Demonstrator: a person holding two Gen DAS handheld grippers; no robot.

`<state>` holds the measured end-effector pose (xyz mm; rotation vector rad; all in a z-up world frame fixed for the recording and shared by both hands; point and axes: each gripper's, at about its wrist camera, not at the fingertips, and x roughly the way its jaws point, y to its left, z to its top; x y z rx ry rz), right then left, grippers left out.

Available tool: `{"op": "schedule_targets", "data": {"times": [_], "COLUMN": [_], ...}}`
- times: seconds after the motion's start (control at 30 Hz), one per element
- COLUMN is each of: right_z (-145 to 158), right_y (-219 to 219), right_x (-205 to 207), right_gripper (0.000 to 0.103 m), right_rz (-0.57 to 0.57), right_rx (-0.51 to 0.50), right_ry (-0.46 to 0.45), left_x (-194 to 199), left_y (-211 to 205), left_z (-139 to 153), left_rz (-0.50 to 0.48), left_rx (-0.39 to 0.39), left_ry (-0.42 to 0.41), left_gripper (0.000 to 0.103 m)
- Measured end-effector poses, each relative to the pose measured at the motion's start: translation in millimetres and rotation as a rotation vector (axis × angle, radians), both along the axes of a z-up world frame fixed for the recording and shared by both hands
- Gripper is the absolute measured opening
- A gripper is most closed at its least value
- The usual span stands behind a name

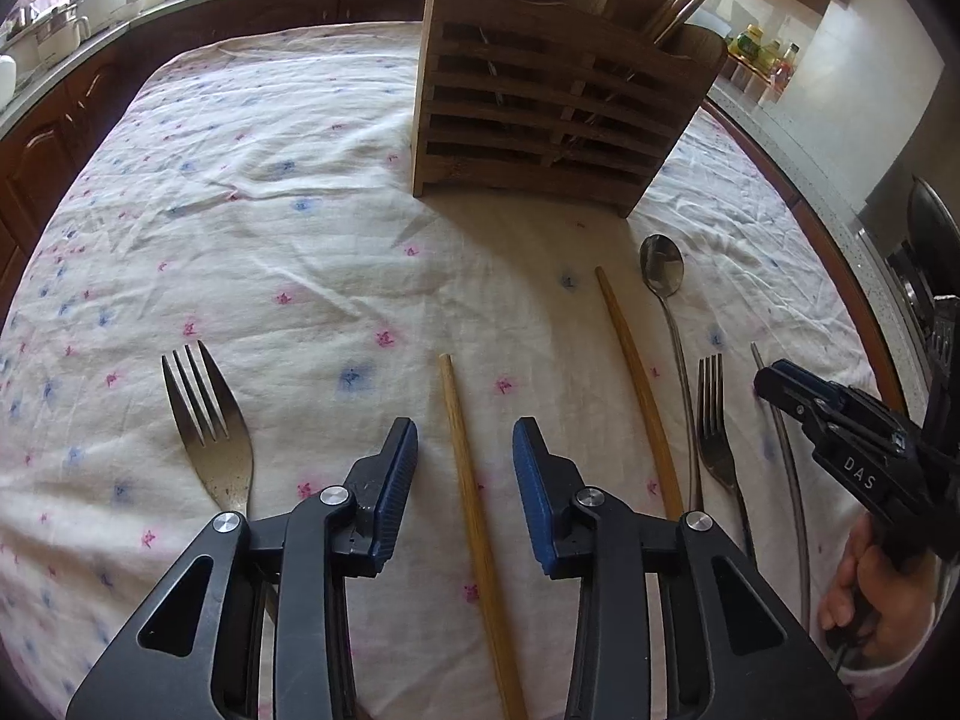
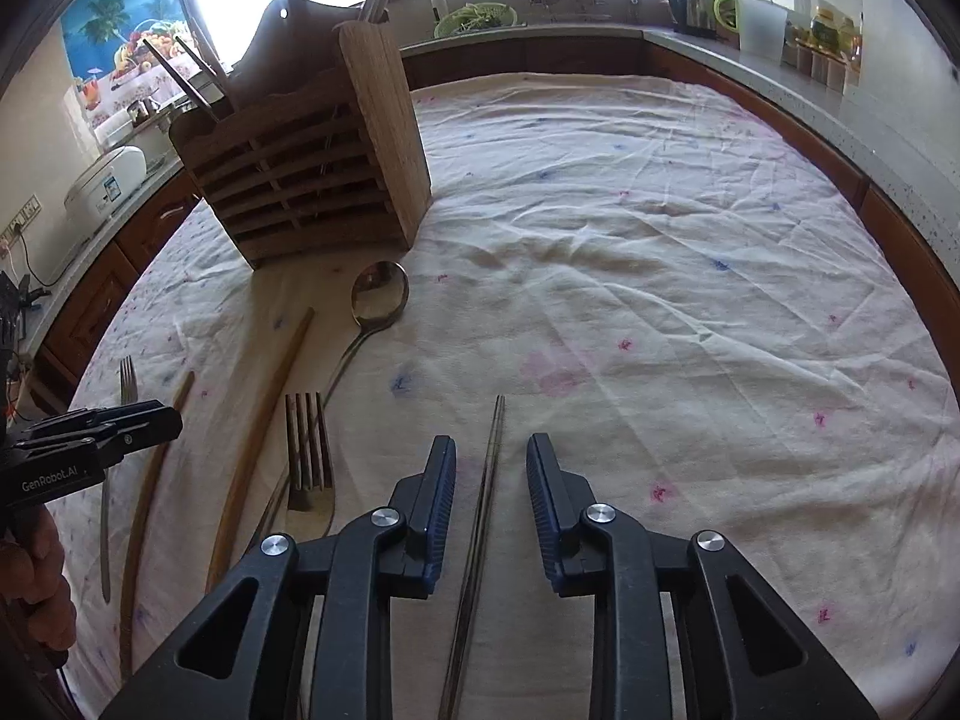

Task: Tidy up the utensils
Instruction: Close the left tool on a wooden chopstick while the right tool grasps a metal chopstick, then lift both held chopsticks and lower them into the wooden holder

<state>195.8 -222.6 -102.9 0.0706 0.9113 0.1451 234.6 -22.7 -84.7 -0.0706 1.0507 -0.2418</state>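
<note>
The left claw hovers low over the cloth-covered surface with its jaws spread wide and nothing between them gripped. A wooden chopstick lies on the cloth directly under the gap, running away from the claw. Just left of the left finger lies a metal fork, tines pointing away. To the right of the claw, in order, lie a 2nd wooden chopstick, a long-handled metal spoon and a smaller fork. Straight ahead and well beyond the fingertips stands the slatted wooden utensil holder, with several chopsticks already upright in its right compartment.

The right claw is likewise wide open and grips nothing. A pair of thin metal chopsticks lies on the cloth beneath its gap, lined up with the fingers. Just left of its left finger is the smaller fork, then a wooden chopstick farther left; the spoon lies ahead-left, near the holder. The left claw shows at the far left edge.
</note>
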Motion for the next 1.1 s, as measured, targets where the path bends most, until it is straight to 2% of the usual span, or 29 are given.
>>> {"op": "schedule_targets", "data": {"times": [0.1, 0.2, 0.27, 0.33, 0.43, 0.6, 0.77, 1.1], "right_z": [-1, -2, -2, -1, 2, 21, 46, 102], "right_y": [7, 8, 8, 8, 4, -1, -3, -8], "right_x": [2, 2, 2, 2, 2, -5, -14, -34], "right_gripper": [0.018, 0.008, 0.006, 0.005, 0.005, 0.004, 0.004, 0.004], "right_rz": [0.006, 0.011, 0.015, 0.016, 0.014, 0.013, 0.022, 0.026], "right_rx": [-0.054, -0.08, -0.088, -0.084, -0.027, 0.04, 0.087, 0.148], "right_ry": [-0.008, -0.018, -0.021, -0.023, -0.019, -0.056, -0.109, -0.241], "left_x": [-1, -1, 1, 2, -1, -10, -20, -47], "left_y": [-7, -12, -11, -9, -7, 5, 19, 39], "left_z": [-1, -1, -2, -2, 0, 18, 45, 110], "left_rz": [-0.01, -0.021, -0.02, -0.019, -0.019, -0.001, 0.015, 0.022], "left_rx": [0.044, 0.083, 0.069, 0.053, 0.033, -0.031, -0.104, -0.196], "left_ry": [-0.022, -0.041, -0.039, -0.036, -0.035, -0.064, -0.114, -0.266], "left_gripper": [0.03, 0.015, 0.007, 0.006, 0.005, 0.005, 0.005, 0.005]}}
